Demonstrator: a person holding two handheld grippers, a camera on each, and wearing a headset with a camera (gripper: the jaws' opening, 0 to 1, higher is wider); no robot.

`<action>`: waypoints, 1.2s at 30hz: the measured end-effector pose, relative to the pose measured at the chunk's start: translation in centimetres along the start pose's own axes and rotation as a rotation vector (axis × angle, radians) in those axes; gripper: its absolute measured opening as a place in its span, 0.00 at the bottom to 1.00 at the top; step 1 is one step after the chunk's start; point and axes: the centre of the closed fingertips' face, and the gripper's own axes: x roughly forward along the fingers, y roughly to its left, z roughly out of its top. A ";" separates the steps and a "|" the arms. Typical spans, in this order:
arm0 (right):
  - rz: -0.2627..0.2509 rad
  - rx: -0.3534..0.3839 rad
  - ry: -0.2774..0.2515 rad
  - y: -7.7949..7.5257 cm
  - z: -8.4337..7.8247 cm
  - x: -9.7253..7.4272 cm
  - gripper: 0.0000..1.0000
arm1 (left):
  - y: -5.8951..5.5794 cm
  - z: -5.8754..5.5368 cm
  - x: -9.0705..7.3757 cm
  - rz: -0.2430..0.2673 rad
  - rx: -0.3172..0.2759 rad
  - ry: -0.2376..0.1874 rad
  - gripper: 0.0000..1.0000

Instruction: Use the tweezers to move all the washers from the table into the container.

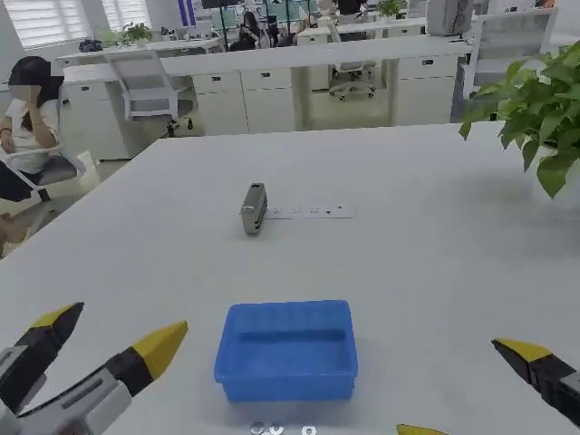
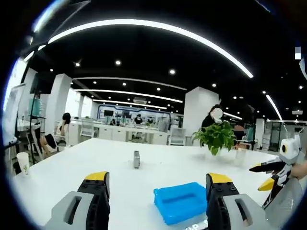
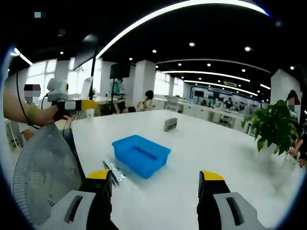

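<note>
So both grippers are spread wide and holding nothing. Left gripper [image 1: 116, 326] sits low at the near left, yellow tips well apart over bare table; in its own view the left gripper [image 2: 158, 177] frames open tabletop between the 2 jaws. Right gripper [image 1: 467, 390] is at the near right, jaws just as wide, same story in its own view [image 3: 155, 175].

Between the 2 of them sits the blue container [image 1: 285, 349], upright on the white table [image 1: 435, 254]. From the head view it looks like it has nothing in it.

The washers [image 1: 308, 430] lie on the table just beside the container's near side. The right gripper view shows them as a small cluster [image 3: 117, 175], with a thin dark sliver next to them that could be the tweezers, too small to tell.

Farther off there's a small grey device [image 1: 253, 208] touching a white power strip [image 1: 313, 212], and a leafy plant [image 1: 535, 100] at the far right.
</note>
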 end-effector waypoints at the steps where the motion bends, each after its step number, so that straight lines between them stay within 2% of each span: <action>1: -0.001 0.000 -0.001 0.0 0.0 0.0 0.71 | 0.1 0.0 0.0 0.003 0.000 -0.001 0.82; 8: -0.010 0.002 0.002 -0.2 -0.1 -0.1 0.70 | 0.3 0.4 -0.2 0.015 -0.005 -0.018 0.82; 19: -0.018 0.004 0.003 -0.4 -0.1 -0.2 0.70 | -0.1 0.0 -0.1 -0.002 0.005 0.000 0.81; 36: -0.019 0.002 0.014 -0.4 -0.3 -0.1 0.69 | -0.3 -0.3 0.0 -0.005 0.011 0.019 0.81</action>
